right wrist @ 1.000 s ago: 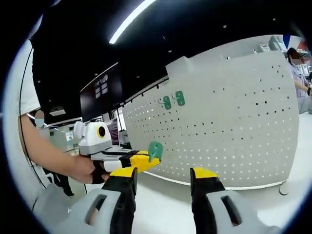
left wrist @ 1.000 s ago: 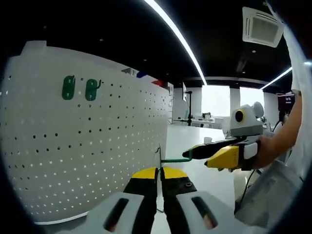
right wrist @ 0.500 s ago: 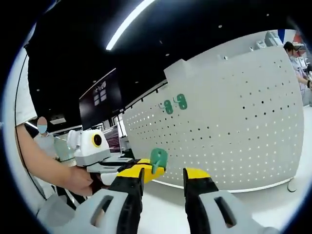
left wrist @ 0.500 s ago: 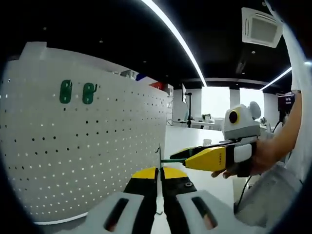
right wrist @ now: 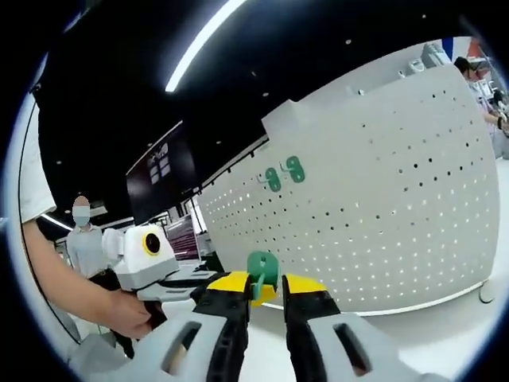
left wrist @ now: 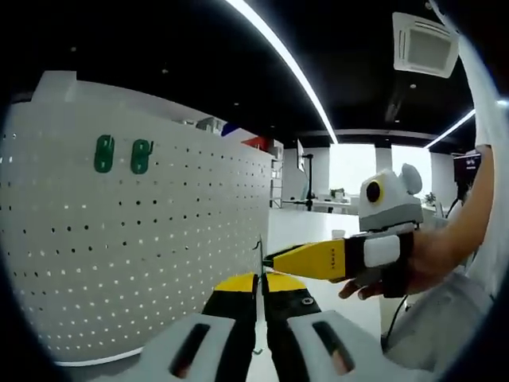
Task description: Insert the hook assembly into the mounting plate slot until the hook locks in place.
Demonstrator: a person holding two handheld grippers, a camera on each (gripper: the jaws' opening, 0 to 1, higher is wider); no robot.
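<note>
We are in the middle of the job: the green hook [right wrist: 261, 269] is up in the air, not yet on the white board [right wrist: 398, 199], so we think this is the carrying and passing step. In the left gripper view, our left gripper [left wrist: 260, 280] has its yellow-tipped jaws pressed together, and a thin dark wire pokes up from between them, which we take to be the hook's stem. In the right gripper view, the hook's flat green back with a hole in it sits just between the jaws of our right gripper [right wrist: 262, 285]. Those jaws are close around it, with a small gap on each side, and we cannot tell if they squeeze it yet. In the left gripper view the right gripper comes in from the side and its tips meet the hook at the left gripper's tips. The board is hard, smooth and white, bent like a wall, with neat rows of little round holes. Two green hooks [left wrist: 119, 154] already hang near its top, side by side. The hook looks like shiny plastic on a thin metal wire. Next, we think the hook must be held firmly by one gripper, turned so its pegs face the board, then pushed straight into the holes until it clicks. It needs careful aim, because the holes are tiny.
</note>
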